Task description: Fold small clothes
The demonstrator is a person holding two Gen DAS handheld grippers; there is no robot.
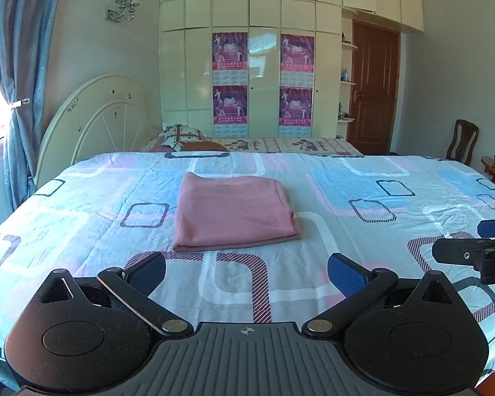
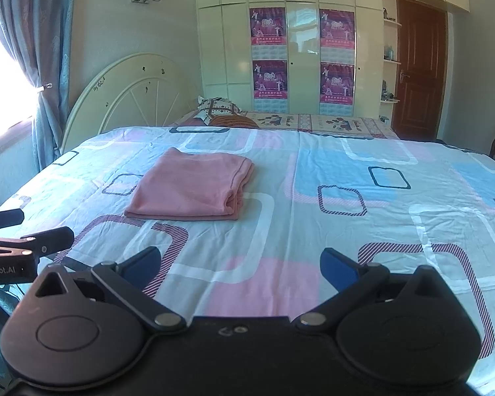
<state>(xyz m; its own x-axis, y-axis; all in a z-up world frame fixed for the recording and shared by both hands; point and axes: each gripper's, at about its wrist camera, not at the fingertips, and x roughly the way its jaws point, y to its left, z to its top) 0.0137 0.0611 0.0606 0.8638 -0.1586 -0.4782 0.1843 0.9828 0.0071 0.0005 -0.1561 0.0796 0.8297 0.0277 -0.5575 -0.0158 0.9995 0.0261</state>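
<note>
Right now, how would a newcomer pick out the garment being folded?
Start at the big bed with its pastel sheet of rounded squares, in front of the cream wardrobe. On the sheet lies a folded pink garment, a flat rectangle. It is the only plain, unpatterned cloth there.

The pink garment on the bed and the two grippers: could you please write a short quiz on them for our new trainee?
1. True or false: the pink garment lies folded flat on the patterned bedsheet.
2. Multiple choice: the left gripper is A) open and holding nothing, B) shut on the garment, C) shut on the sheet.
3. Short answer: in the right wrist view, on which side of the right gripper does the garment lie?

Key
1. True; its layered edges show at the near right corner.
2. A; its fingers stand wide apart, short of the cloth.
3. Ahead and to the left, with bare sheet between.
</note>
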